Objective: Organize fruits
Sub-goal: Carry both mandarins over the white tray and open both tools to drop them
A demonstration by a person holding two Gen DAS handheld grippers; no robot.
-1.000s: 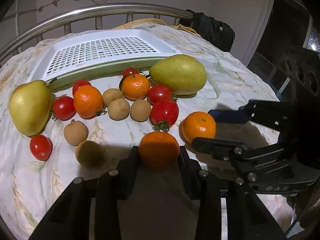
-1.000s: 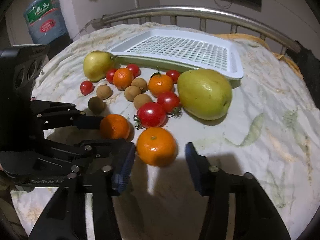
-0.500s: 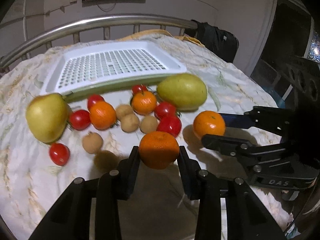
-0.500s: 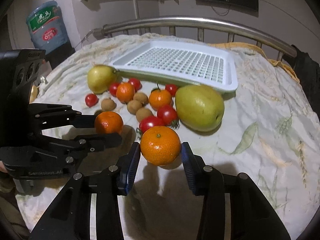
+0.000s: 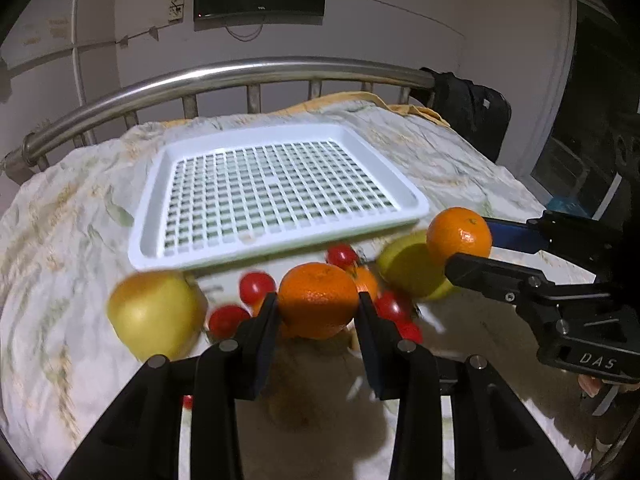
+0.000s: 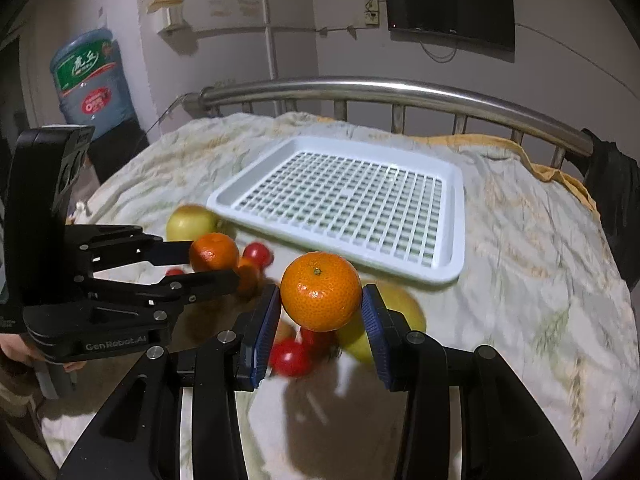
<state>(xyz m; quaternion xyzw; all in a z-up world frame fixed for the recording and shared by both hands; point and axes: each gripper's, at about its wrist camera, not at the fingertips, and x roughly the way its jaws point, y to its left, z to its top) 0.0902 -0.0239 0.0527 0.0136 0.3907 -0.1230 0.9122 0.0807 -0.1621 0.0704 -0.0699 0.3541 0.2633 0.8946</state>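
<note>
My left gripper [image 5: 318, 308] is shut on an orange mandarin [image 5: 318, 298] and holds it above the fruit pile. My right gripper [image 6: 320, 306] is shut on a second mandarin [image 6: 320, 296], also lifted; it shows in the left wrist view [image 5: 459, 234] too. The left gripper's mandarin shows in the right wrist view [image 6: 214, 251]. A white perforated tray [image 5: 280, 236] lies beyond, empty. Below are two yellow-green pears [image 5: 154, 314] [image 5: 406, 270], red tomatoes [image 5: 257, 287] and another mandarin [image 5: 366, 280], partly hidden by the fingers.
The fruit lies on a pale patterned cloth [image 6: 540, 280] over a round table. A curved metal rail [image 5: 200, 80] runs behind the tray. A water bottle [image 6: 92, 80] stands at the back left and a black bag [image 5: 468, 112] at the back right.
Both grippers have risen and moved toward the tray with their mandarins. The right gripper shut on its mandarin during the last second; the fruit pile now sits lower in both views.
</note>
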